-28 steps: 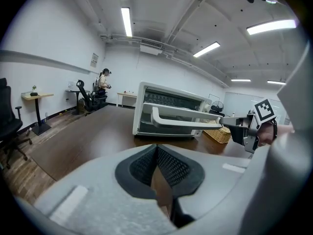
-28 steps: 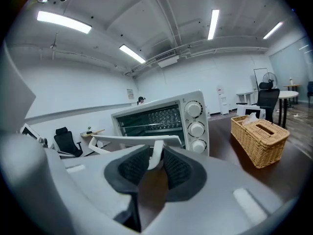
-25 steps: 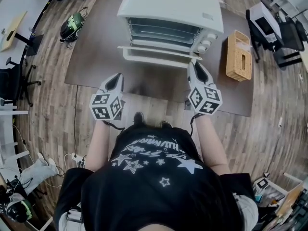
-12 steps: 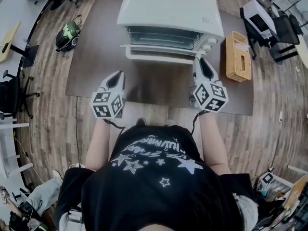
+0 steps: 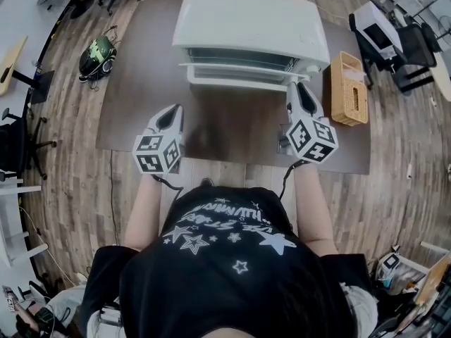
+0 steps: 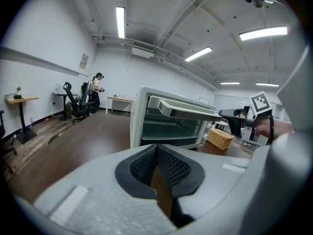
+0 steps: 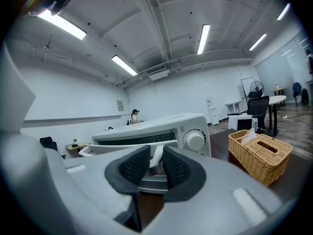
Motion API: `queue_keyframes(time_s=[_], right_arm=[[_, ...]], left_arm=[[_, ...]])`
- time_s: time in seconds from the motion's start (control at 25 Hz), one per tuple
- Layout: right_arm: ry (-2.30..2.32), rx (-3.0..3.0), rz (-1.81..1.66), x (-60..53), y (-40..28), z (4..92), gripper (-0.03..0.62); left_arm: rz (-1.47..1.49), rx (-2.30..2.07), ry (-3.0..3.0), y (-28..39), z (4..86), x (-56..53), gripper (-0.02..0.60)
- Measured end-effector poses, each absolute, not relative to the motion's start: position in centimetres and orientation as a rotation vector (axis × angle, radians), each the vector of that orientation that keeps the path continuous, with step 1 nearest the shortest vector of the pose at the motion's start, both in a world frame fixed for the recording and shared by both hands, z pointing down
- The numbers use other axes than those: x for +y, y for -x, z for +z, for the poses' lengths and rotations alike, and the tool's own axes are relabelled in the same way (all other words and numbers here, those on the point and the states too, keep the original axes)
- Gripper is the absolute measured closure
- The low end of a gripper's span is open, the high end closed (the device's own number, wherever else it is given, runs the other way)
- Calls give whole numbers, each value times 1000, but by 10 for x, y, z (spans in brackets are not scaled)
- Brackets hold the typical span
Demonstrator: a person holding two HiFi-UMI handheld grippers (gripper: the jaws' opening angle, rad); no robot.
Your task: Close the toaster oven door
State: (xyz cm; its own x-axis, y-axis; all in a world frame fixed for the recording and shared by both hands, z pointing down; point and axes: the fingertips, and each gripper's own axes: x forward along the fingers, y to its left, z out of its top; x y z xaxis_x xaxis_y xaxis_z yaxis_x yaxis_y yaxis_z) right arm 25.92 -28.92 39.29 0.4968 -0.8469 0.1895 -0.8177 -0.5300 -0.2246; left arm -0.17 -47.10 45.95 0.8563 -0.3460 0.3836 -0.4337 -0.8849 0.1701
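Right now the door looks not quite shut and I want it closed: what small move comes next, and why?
Probably swing the right tool up and toward the oven. The door stands ajar, tilted up, its handle between that tool's jaws, so a short push should seat it. The left tool hangs apart, shut on nothing.

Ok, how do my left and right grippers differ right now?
The left gripper hovers over the brown table, short of the white toaster oven; the right gripper reaches its white door handle. Left jaws are together and empty; right jaws stand wider, clamped on that handle. Both point at the oven.
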Motion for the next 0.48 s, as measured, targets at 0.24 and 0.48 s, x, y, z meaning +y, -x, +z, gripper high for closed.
queue_keyframes(time_s=[0.24,0.48], right_arm=[[2619,1449,-419,-296,-270,387,508],[2608,1433,-414,-304,-277,383,508]], left_arm=[[510,-595,-2772,-3,461,-475,571],[511,-603,-2765,0,462,-477,571]])
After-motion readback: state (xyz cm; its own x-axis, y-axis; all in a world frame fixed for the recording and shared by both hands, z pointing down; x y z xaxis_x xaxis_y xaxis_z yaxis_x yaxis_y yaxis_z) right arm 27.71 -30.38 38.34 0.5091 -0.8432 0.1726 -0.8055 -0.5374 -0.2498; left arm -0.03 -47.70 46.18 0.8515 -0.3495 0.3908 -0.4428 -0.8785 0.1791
